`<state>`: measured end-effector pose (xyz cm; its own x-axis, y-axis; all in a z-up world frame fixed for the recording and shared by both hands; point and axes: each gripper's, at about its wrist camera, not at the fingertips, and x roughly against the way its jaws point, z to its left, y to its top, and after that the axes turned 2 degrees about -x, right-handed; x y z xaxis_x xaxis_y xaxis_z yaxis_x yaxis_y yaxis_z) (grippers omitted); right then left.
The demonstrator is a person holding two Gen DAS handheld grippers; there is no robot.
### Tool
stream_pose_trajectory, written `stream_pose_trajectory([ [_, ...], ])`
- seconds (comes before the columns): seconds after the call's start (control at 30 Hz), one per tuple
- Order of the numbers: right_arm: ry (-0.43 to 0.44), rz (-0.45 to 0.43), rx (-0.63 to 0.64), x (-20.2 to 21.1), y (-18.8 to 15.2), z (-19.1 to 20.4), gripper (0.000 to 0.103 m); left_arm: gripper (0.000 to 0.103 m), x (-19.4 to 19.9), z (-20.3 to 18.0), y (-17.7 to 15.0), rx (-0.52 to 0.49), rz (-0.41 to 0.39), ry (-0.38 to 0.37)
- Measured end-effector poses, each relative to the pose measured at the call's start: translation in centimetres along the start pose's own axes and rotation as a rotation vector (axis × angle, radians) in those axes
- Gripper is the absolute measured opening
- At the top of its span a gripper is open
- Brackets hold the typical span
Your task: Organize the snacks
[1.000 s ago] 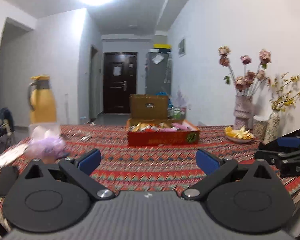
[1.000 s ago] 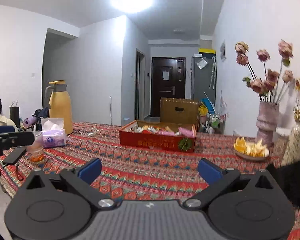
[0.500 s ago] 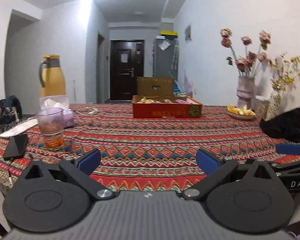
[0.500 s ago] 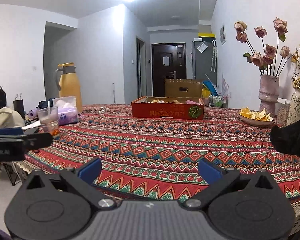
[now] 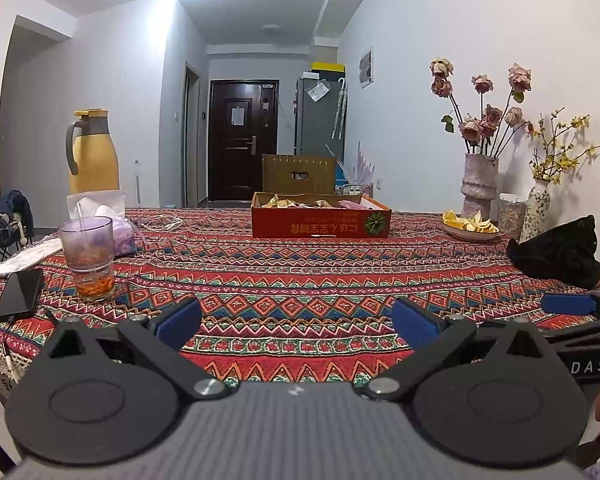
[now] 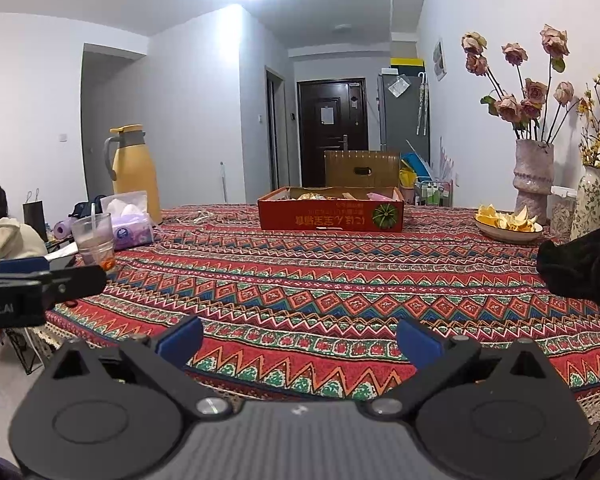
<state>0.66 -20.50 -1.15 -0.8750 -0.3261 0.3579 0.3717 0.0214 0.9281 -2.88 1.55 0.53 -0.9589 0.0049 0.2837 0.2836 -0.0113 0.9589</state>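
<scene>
Jaws on both grippers stand spread wide with nothing between them: the left gripper (image 5: 296,320) and the right gripper (image 6: 300,336) hover at the near edge of the bench (image 5: 300,280), side by side, each showing at the edge of the other's view. Snacks (image 5: 300,201) lie in a shallow red box (image 5: 320,224) at the far side of the bench, well apart from both sets of jaws and straight ahead of them, with a brown cardboard box (image 5: 299,174) just behind it. Between the jaws and the red box only bare patterned cloth shows. Left of the red box are a glass (image 5: 87,258), a phone (image 5: 19,293), a tissue pack (image 5: 116,224) and a yellow jug (image 5: 93,152). Right of the red box sit a bowl of peels (image 5: 470,228), a vase of roses (image 5: 480,184), a smaller flowered vase (image 5: 535,212) and a black cloth bundle (image 5: 560,252).
</scene>
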Motion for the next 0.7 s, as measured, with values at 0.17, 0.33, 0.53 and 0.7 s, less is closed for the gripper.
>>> stream_pose_trajectory([
  [0.17,-0.003,0.007,0.002,-0.14,-0.14,0.06,0.103,0.103,0.07,-0.01,-0.03,0.001,-0.001,0.004],
  [0.33,-0.008,0.004,-0.006,-0.05,-0.17,-0.13,0.103,0.103,0.05,-0.1,0.05,-0.001,0.0,0.002],
  [0.53,-0.005,0.003,-0.003,-0.03,-0.23,-0.07,0.103,0.103,0.08,-0.12,0.05,-0.002,-0.001,0.002],
  [0.7,-0.006,0.0,-0.008,0.04,-0.15,-0.08,0.103,0.103,0.1,-0.14,0.04,-0.002,-0.002,0.003],
])
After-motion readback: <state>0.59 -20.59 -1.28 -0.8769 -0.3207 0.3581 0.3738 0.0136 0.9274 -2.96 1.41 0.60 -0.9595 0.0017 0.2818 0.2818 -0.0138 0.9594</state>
